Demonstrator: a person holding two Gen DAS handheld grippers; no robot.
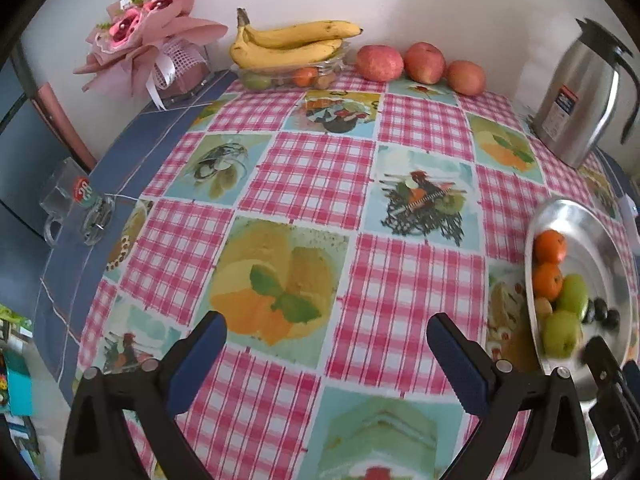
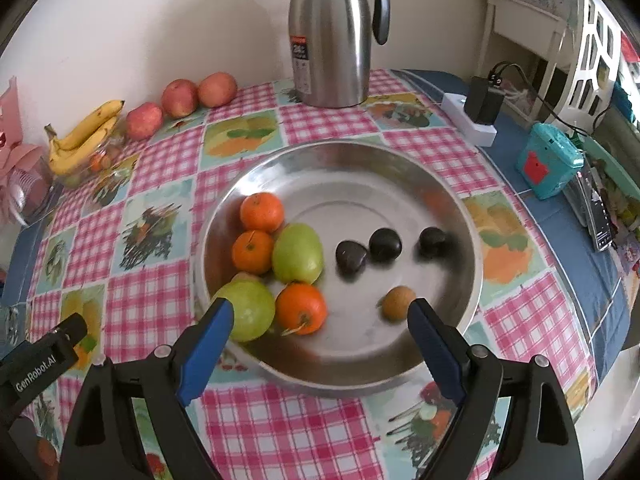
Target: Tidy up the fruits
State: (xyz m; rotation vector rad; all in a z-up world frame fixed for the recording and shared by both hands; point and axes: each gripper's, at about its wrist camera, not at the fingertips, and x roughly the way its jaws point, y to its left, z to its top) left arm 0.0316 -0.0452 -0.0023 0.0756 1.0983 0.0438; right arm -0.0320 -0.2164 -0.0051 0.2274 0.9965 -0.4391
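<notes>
Three oranges (image 2: 261, 212) lie in the metal bowl (image 2: 400, 176), two at its left side and one nearer the front with a short stem showing. Beside them sit two green fruits (image 2: 298, 254), smooth and pale, one touching the left oranges and the other against the near-left rim. Three dark, glossy fruits (image 2: 385, 245) are strung across the middle of the bowl, the left two touching and the right one apart, and a small brown fruit (image 2: 396, 303) lies alone near the front right. The bowl rests on a checked tablecloth (image 1: 320, 168) printed with fruit pictures. At the far left by the wall, a clear dish (image 1: 288, 74) holds small fruits, with a bunch of bananas (image 1: 292, 42) lying on top; three red apples (image 1: 424, 62) line up on the cloth just to its right. A steel jug (image 2: 330, 36) stands at the far edge behind the bowl. The right gripper (image 2: 320, 312) hangs over the near rim of the bowl with its blue fingers spread wide, holding nothing. The left gripper (image 1: 326, 328) hovers over bare cloth to the left of the bowl, its fingers also spread and empty.
</notes>
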